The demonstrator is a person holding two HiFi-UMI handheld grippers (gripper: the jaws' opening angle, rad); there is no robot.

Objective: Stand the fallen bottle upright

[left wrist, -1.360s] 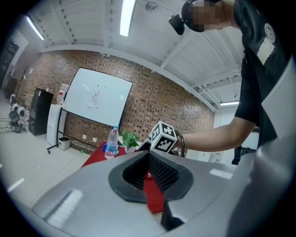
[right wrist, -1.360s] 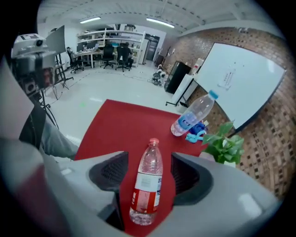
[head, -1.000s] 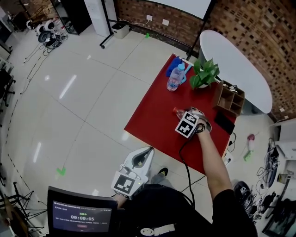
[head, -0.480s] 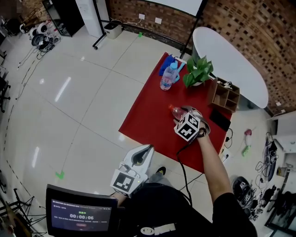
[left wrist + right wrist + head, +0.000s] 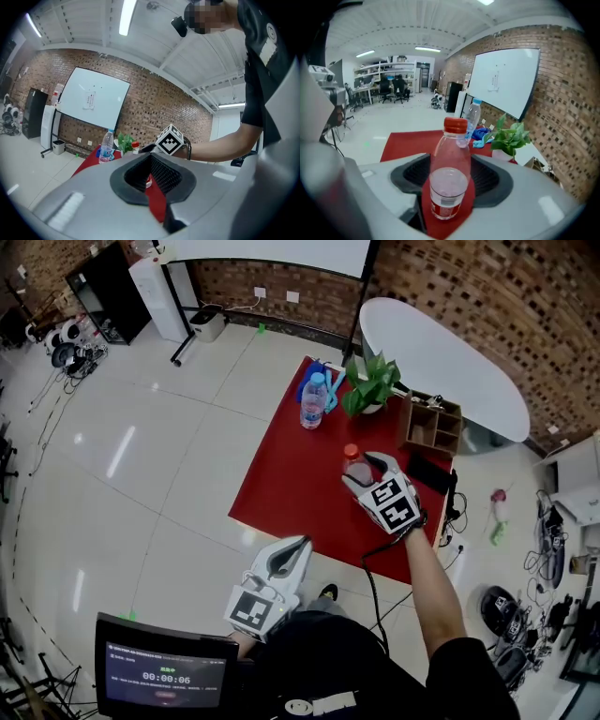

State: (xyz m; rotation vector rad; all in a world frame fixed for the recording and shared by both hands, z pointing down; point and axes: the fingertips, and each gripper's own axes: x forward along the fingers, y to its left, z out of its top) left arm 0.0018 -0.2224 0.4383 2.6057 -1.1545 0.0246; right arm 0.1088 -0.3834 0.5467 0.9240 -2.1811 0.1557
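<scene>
A clear bottle [image 5: 354, 465] with a red cap stands upright between the jaws of my right gripper [image 5: 367, 471], over the right part of the red table [image 5: 286, 488]. In the right gripper view the bottle [image 5: 450, 173] fills the middle, with a jaw close on each side of it and a little liquid in its base. My left gripper [image 5: 292, 553] hangs low near the person's body, off the table's near edge, jaws together and holding nothing. In the left gripper view that gripper [image 5: 152, 180] points toward the table, where the red cap [image 5: 136, 146] shows beside the right gripper's marker cube [image 5: 169, 139].
A second bottle [image 5: 313, 401] with a blue cap stands upright at the table's far end beside blue cloth. A potted plant [image 5: 372, 385] and a wooden organiser [image 5: 429, 427] sit at the far right. A white oval table [image 5: 441, 362] lies beyond. A timer screen [image 5: 164, 676] is at the bottom left.
The red-capped bottle lay on its side in the right gripper a second ago; it has been swung up and now stands vertical. The left gripper has stayed in place.
</scene>
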